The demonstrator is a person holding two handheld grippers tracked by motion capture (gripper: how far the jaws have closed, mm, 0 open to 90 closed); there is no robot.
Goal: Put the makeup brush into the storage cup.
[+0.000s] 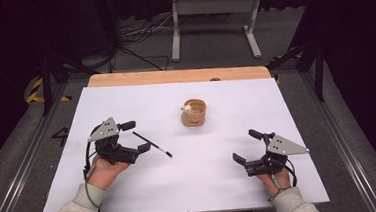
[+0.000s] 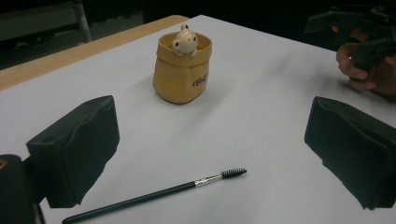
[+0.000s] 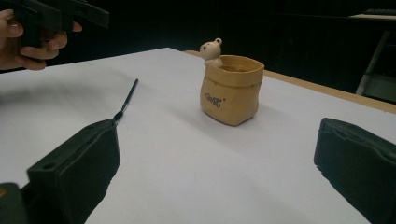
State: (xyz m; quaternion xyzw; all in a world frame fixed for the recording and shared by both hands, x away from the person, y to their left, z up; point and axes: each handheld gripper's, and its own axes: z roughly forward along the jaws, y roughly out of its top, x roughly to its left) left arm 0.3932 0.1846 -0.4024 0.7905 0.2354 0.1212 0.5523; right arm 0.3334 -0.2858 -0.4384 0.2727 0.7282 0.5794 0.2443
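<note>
Both grippers, left (image 1: 134, 136) and right (image 1: 245, 144), stand with jaws apart and empty; the thin brush (image 2: 154, 193) lying flat risks rolling away under a misaligned pinch.

evenly lit table (image 1: 231, 183), dark surroundings, soft shadows, slightly grainy.

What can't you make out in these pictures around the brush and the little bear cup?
- Inside of the cup: hidden by its own wall in both gripper views, too small in the high view.
- Brush handle end: cut off by the left gripper view's bottom edge.
- Cup lettering: too blurred to read.
- Bear figure: too small in the high view.
</note>
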